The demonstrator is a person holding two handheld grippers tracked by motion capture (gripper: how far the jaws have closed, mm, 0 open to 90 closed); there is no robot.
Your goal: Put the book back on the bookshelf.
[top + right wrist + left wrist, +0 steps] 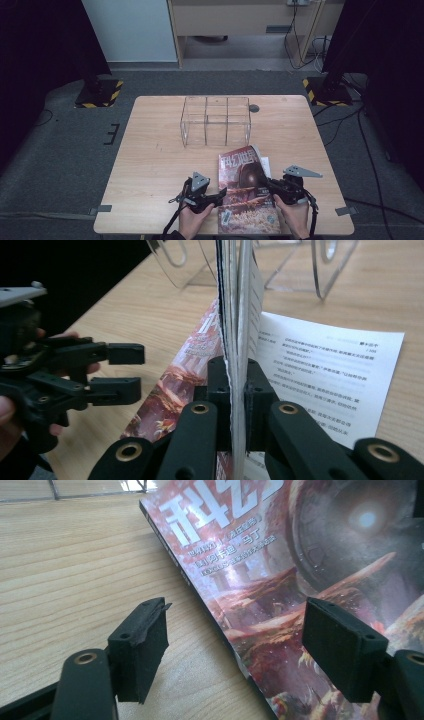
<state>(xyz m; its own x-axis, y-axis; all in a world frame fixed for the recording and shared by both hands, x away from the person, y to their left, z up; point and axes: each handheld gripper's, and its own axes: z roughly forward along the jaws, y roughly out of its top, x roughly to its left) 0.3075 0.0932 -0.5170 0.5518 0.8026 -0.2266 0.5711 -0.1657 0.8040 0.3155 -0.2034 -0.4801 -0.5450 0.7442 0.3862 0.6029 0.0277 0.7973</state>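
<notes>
Magazine (246, 192) lies at the tabletop's (150, 150) near edge. Right gripper (233, 390) clamps its pages; left gripper (235, 645) gapes at its spine.

The magazine (247, 192) runs off the bottom edge in the high view, its small cover print is too blurred to read, and the right tool (239, 405) covers part of its pages.

We see our left gripper (235, 645) with jaws spread wide astride the magazine's (300, 580) spine edge on the wooden table (75, 570).
</notes>
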